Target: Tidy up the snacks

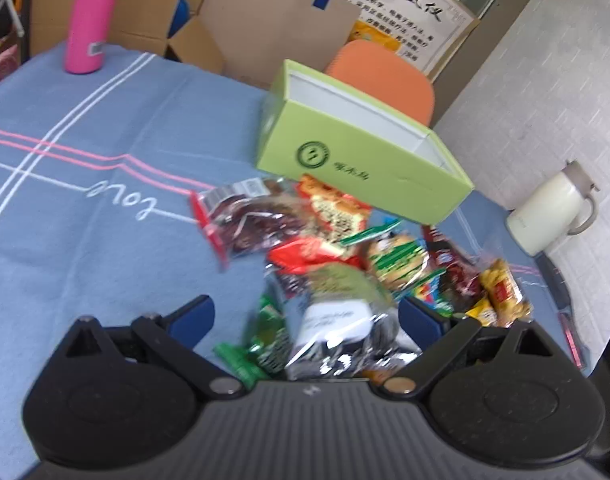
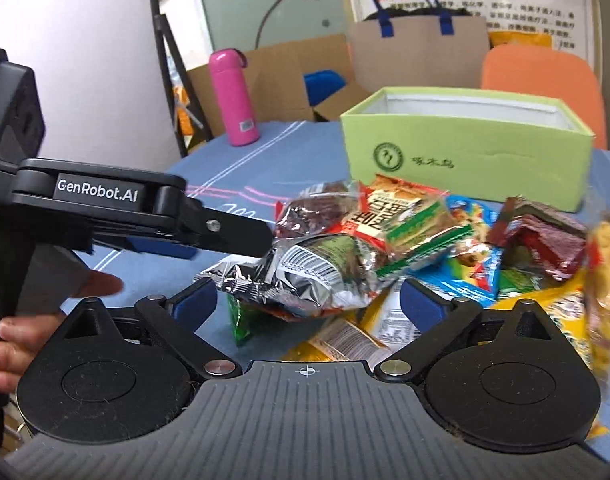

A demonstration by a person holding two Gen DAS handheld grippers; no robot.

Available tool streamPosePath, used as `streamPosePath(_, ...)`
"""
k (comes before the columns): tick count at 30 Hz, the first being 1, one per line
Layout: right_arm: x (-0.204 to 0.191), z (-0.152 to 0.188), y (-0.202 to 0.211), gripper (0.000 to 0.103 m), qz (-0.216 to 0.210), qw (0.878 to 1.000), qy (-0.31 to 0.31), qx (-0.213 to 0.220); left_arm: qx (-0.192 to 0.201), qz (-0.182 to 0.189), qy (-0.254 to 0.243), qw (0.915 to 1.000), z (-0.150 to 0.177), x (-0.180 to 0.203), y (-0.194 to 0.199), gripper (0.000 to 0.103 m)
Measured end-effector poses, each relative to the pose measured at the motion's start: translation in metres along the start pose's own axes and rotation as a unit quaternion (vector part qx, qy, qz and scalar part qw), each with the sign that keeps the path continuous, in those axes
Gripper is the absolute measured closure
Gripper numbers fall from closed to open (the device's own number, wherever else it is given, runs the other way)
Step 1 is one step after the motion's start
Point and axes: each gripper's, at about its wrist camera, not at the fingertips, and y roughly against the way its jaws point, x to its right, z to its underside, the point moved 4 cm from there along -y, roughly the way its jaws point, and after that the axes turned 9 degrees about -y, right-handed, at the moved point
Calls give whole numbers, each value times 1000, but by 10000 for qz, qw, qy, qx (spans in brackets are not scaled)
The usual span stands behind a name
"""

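A heap of snack packets [image 1: 345,240] lies on the blue tablecloth [image 1: 85,240] in front of an open light-green box [image 1: 365,160]. My left gripper [image 1: 305,316] is open, its blue pads either side of a silver packet with a white label [image 1: 337,320]; no pad visibly presses it. In the right wrist view the same box [image 2: 465,152] stands behind the snack heap [image 2: 425,232]. My right gripper [image 2: 309,300] is open around a crumpled silver packet [image 2: 297,280]. The left gripper [image 2: 245,240] reaches in from the left, its tip at that packet's upper edge.
A pink bottle [image 1: 93,16] stands at the table's far edge, also the pink bottle [image 2: 233,100] in the right view. Behind are a paper bag [image 2: 417,48], cardboard boxes and an orange chair [image 2: 541,76]. A white jug [image 1: 549,216] sits on the floor. A hand [image 2: 9,340] holds the left gripper.
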Motion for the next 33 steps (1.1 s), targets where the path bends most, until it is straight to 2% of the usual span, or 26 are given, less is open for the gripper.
streamPosePath(2,0,2,0,22,-61,10000,-52,25,-20,161,-281,9995,-6,8,-6,8)
streamPosePath(5,4,6,-1,24,-71,9997,-248,3,-379,19,-518,9979,-10,11,-26,8)
streamPosePath(7,3,8,-2,32,-155,9992,-381,17,-577,-20,-511,9970,-8,8,-37,9)
streamPosePath(8,1,8,-5,33,-175,9991,-389,15,-641,116,-444,9969,-7,6,-40,10)
streamPosePath(9,-1,9,-9,35,-174,9991,-377,27,-706,300,-400,9963,-5,5,-41,15)
streamPosePath(10,-2,10,-12,44,-161,9992,-363,56,-742,501,-361,9953,-2,5,-41,37)
streamPosePath(11,-3,11,-14,53,-191,9992,-329,86,-744,641,-292,9947,-1,5,-39,41)
streamPosePath(12,-4,13,-16,62,-248,9991,-341,85,-678,640,-247,9953,-1,5,-36,41)
streamPosePath(15,-6,11,-9,67,-358,9984,-346,283,-431,619,-302,9967,-8,15,-22,42)
streamPosePath(18,-13,-3,7,67,-452,9972,-264,527,-84,601,-509,9969,-26,30,0,42)
streamPosePath(22,-16,-42,25,67,-582,9932,-75,1008,512,505,-930,9931,-72,50,8,43)
streamPosePath(26,0,-105,6,67,-445,9901,206,1318,763,490,-1111,9897,-136,63,-29,42)
streamPosePath(30,38,-166,-24,67,-168,9918,340,1222,620,443,-1081,9912,-189,70,-90,41)
streamPosePath(33,75,-196,-55,66,-16,9959,200,880,268,394,-898,9948,-209,68,-140,41)
